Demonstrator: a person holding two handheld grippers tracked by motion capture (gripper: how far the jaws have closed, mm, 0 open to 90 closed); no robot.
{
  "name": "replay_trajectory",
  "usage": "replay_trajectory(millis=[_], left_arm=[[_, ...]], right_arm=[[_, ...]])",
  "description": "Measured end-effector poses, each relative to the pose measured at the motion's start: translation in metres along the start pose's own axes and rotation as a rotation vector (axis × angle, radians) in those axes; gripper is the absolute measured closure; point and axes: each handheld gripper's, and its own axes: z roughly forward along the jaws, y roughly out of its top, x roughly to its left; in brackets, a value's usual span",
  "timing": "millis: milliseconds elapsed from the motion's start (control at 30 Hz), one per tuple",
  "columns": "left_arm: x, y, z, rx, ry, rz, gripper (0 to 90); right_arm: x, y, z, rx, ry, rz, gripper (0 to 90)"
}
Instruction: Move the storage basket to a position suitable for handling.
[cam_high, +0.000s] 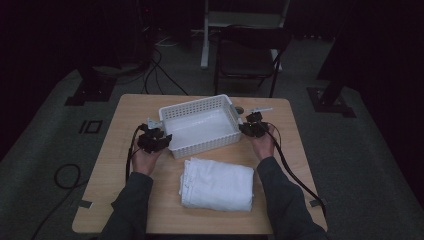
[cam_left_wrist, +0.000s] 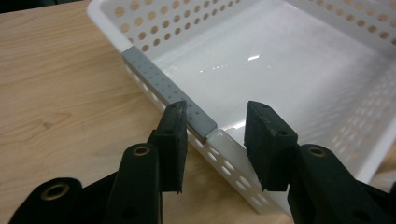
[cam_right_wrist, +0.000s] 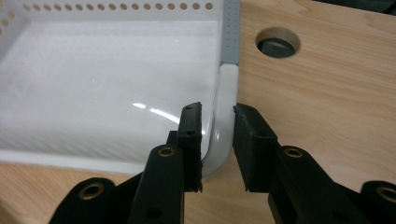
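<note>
basket (cam_high: 200, 125) rim between both tongs

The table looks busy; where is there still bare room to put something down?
The table has bare wood left of the folded towel, right of it beside the person's sleeve, and along the far edge behind the white basket. It is crowded at the basket's ends, where the left gripper and right gripper straddle its rim.

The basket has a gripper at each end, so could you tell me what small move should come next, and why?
Probably close the left gripper onto the basket rim. Its jaws straddle the rim with a clear gap, while the right gripper already pinches the rim at its corner. With both ends held, the basket could be lifted level.
</note>
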Motion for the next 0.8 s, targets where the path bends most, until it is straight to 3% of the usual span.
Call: replay_trajectory(millis=[100,533,800], left_arm=[[0.003,0.004,0.005,0.003,0.003,-0.004,61.5],[0.013,0.011,0.025,0.018,0.012,-0.033,62.5],[0.015,0.011,0.027,0.009,0.004,-0.045,59.8]], right_arm=[[0.004,-0.007,-0.008,0.004,-0.014,-0.018,70.5],[0.012,-0.036,-0.035,-0.04,0.06,0.008,69.0],[0.015,-0.042,-0.038,-0.055,0.069,0.007,67.3]])
